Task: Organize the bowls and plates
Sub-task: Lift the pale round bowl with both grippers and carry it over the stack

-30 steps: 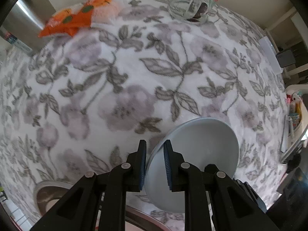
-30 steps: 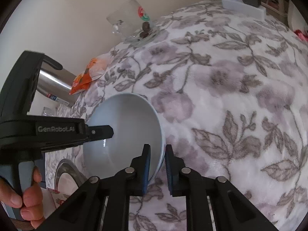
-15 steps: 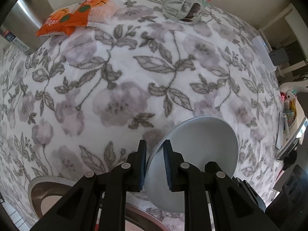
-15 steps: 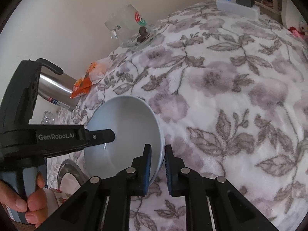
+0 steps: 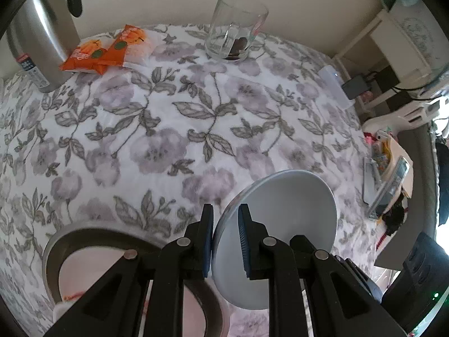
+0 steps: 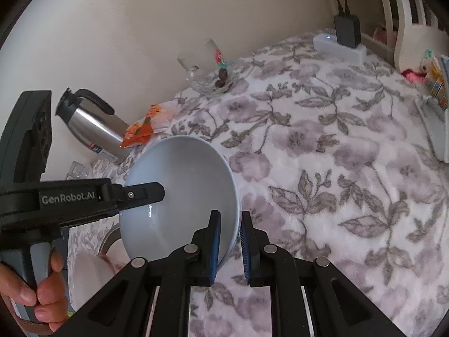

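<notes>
While we've got both grippers on it, the pale blue bowl [image 6: 179, 196] is hanging in the air above the flowery tablecloth [image 5: 157, 129], tipped up on edge. Our left gripper [image 5: 226, 238] is clamped on one side of the rim, one blue pad inside the bowl and one outside, and our right gripper [image 6: 230, 241] is pinching the opposite side of the rim the same way. From the right wrist camera we can see the left gripper [image 6: 146, 192] reaching in from the left with its finger over the bowl's inside, a hand [image 6: 42, 289] wrapped around its handle.

Below and left of the left gripper sits a grey-rimmed plate [image 5: 84, 236] with something pinkish-white on it, can't really tell what.

Straight ahead of the left gripper, far side of the table by the wall, stands a glass mug [image 5: 235, 36] with something dark in the bottom. Off to the upper left of that claw we've got orange snack packets [image 5: 103, 52] and, just beside them, a steel thermos jug [image 5: 42, 36]. Far right of it, near the table edge, a white box [image 5: 335, 85].
</notes>
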A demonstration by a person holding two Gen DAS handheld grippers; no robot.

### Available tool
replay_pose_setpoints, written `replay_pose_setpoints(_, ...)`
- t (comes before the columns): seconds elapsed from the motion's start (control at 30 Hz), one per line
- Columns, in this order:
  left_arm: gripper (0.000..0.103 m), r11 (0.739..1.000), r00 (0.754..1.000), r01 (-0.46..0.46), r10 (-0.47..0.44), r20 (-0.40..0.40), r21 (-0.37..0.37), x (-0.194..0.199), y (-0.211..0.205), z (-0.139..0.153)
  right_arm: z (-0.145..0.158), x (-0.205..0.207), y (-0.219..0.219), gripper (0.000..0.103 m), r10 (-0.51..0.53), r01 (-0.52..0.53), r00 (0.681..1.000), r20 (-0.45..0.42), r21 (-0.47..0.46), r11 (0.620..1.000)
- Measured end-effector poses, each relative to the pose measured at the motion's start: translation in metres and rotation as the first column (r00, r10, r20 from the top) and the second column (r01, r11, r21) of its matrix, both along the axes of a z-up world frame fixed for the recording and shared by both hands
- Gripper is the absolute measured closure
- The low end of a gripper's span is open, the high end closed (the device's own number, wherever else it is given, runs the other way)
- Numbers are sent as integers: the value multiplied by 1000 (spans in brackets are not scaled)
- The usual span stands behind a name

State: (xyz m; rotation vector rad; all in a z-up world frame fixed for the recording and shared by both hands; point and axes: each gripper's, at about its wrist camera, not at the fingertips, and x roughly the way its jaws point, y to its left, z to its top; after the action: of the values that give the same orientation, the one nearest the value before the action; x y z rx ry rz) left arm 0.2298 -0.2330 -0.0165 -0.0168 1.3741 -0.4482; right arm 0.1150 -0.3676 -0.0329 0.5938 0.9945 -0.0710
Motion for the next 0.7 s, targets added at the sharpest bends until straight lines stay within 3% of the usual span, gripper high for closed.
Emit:
replay_pose_setpoints(0.3, 85, 993, 997, -37, 44, 61, -108, -30, 38, 29, 31, -24, 29, 88, 47, -46, 998, 32, -58, 997)
replay_pose_setpoints(0.5, 85, 992, 988, -52, 68, 140, -111, -54, 65, 44, 43, -34, 56, 88, 98, -94, 994, 39, -84, 992)
replay_pose_setpoints(0.7, 85, 982, 983, -90, 114, 143, -166, -68, 96, 49, 51, -42, 77, 88, 128, -124, 990, 51, -87, 988)
